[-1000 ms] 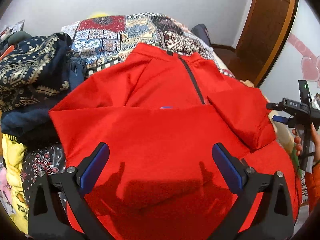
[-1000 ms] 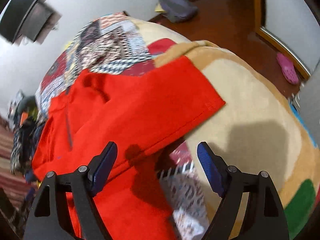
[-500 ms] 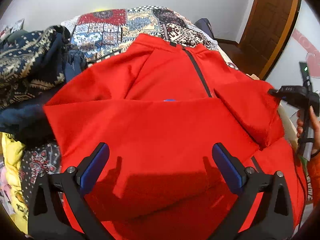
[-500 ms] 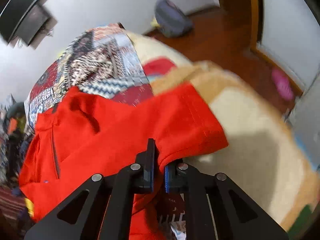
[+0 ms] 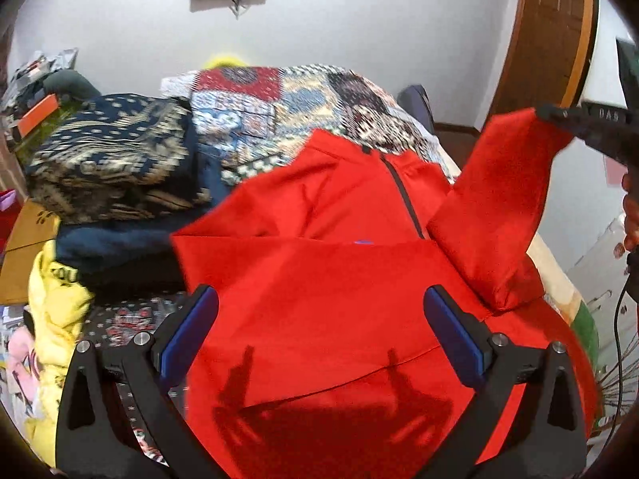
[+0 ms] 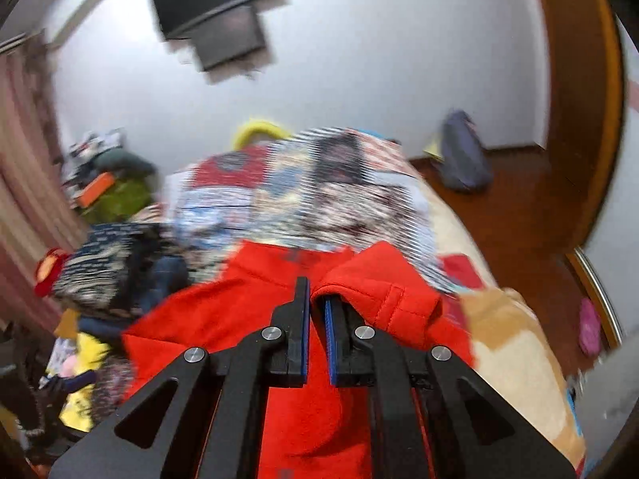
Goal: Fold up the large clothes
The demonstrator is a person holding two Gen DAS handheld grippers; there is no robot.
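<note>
The right tongs (image 6: pixel 317 321) pinch the jacket's (image 5: pixel 319 299) sleeve (image 5: pixel 503 207), raised above it for folding inward; the left tongs (image 5: pixel 319 331) hover open.

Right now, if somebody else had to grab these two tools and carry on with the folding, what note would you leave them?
Right tool: shut on the sleeve cuff of the red top, sleeve held up off the bed.
Left tool: open, holding nothing, hovering over the near part of the top.
Top: spread on the bed, zip up; the left side already looks folded in across the chest.
Left to do: probably lay the lifted sleeve across the body, then fold the top smaller.
Clothes pile sits beside the top, on the left.
</note>
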